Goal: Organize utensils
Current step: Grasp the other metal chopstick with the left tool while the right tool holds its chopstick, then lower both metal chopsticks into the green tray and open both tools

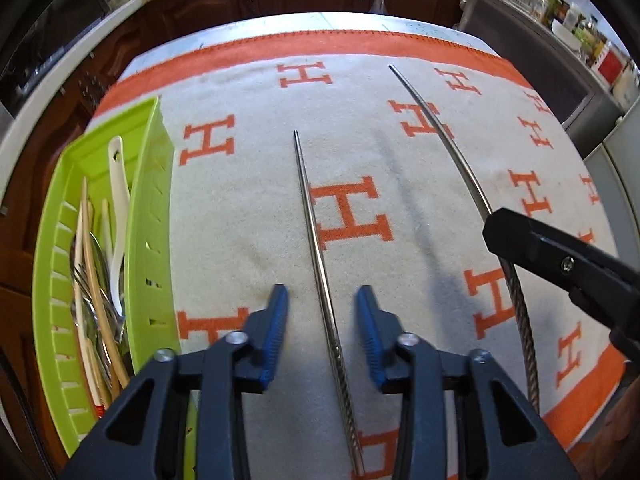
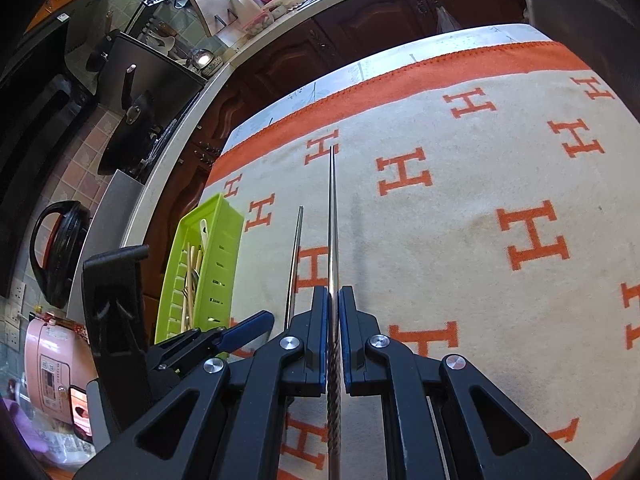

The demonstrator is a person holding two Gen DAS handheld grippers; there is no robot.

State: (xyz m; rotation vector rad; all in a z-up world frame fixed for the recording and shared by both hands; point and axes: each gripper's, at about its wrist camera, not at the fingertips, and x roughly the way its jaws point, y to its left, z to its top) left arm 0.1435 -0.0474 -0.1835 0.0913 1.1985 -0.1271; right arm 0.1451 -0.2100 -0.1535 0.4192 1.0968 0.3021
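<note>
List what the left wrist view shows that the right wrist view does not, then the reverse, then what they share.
Only the left wrist view: the left gripper head-on, its blue pads either side of a metal chopstick without touching it.

Only the right wrist view: the right gripper shut on the other chopstick, plus a pink rice cooker and a black pan on the counter.

Both: the two chopsticks, the green tray holding utensils, and the orange-lettered cloth.
</note>
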